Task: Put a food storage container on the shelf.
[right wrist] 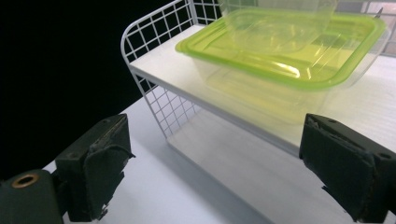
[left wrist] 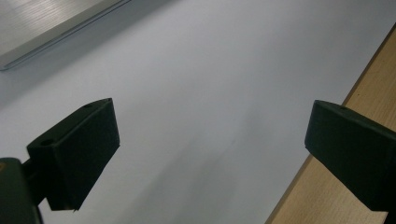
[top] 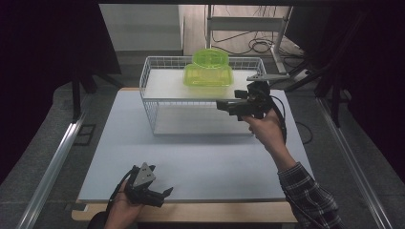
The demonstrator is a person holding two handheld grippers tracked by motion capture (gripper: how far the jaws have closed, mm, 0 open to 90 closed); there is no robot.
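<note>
Green box [top: 208, 76] sits on the rack [top: 157, 102] shelf, round tub [top: 210, 58] on top. Right gripper [top: 223, 106] beside rack, wide open, empty. Left gripper [top: 162, 194] far from rack, open, empty.

Two grippers are in the high view, the left gripper [top: 165, 193] at the near edge of the table and the right gripper [top: 220, 104] beside the rack. Each has two black jaws. There is one table [top: 200, 157], with one grey mat [top: 157, 148] on it. One white wire rack [top: 154, 98] stands on the mat, with two shelves. There are two green plastic containers: one rectangular container [top: 207, 76] and one round container [top: 210, 58], which seems to sit on top of it. Two hands show.
</note>
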